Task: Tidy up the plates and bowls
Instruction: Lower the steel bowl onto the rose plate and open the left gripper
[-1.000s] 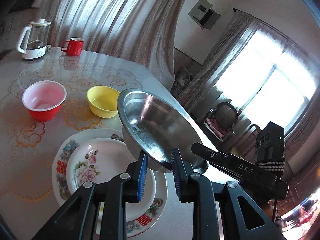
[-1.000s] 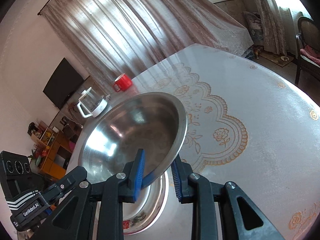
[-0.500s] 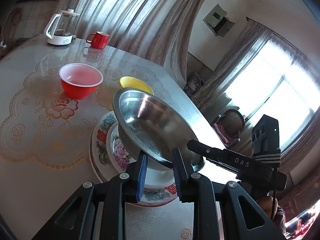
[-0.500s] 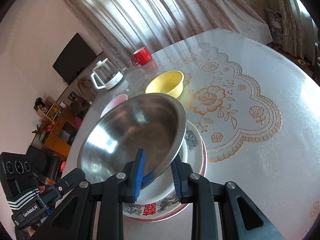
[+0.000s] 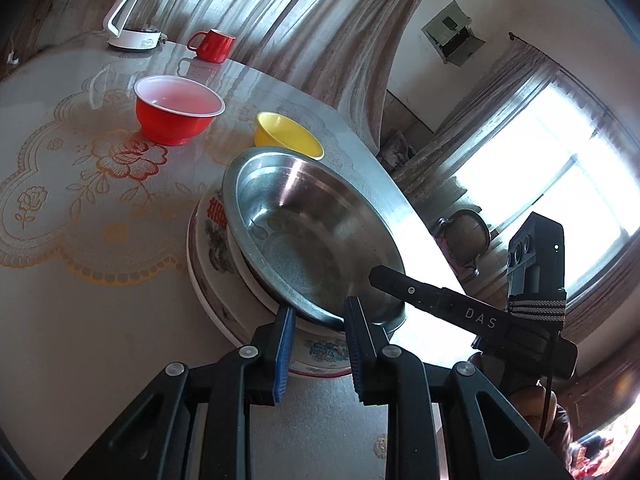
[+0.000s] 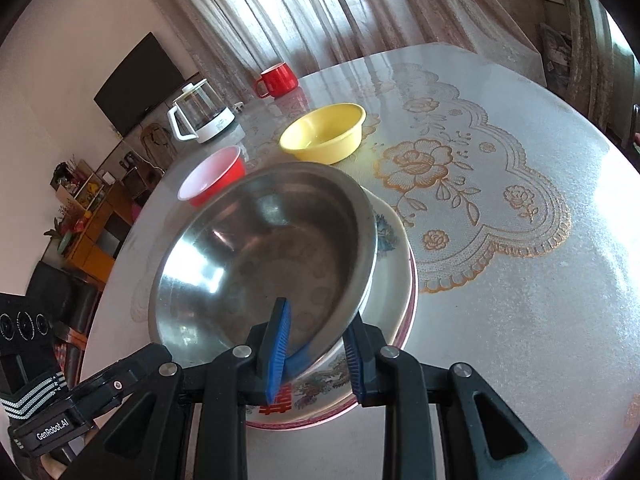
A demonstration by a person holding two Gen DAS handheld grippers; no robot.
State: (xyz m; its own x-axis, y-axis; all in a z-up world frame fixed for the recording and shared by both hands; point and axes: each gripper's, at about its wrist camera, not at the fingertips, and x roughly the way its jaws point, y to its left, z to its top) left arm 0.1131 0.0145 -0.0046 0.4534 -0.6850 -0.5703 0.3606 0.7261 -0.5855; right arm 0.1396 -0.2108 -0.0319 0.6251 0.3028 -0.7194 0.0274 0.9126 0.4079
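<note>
Two grippers are carrying one steel bowl (image 5: 312, 236), each clamping its rim: left gripper (image 5: 316, 344) at the near edge, right gripper (image 6: 316, 344) at the opposite side. They are setting it, tilted, onto the plate stack (image 6: 394, 280) on the table (image 6: 520, 280); whether it is fully seated is unclear. Next move, I judge: levelling it, then both jaws parting and backing off. Count: two floral plates stacked, three bowls, namely steel, red bowl (image 5: 178, 114) and yellow bowl (image 6: 324, 132), both waiting beyond the stack. Also one red mug (image 5: 212, 46), one kettle (image 5: 138, 16).
</note>
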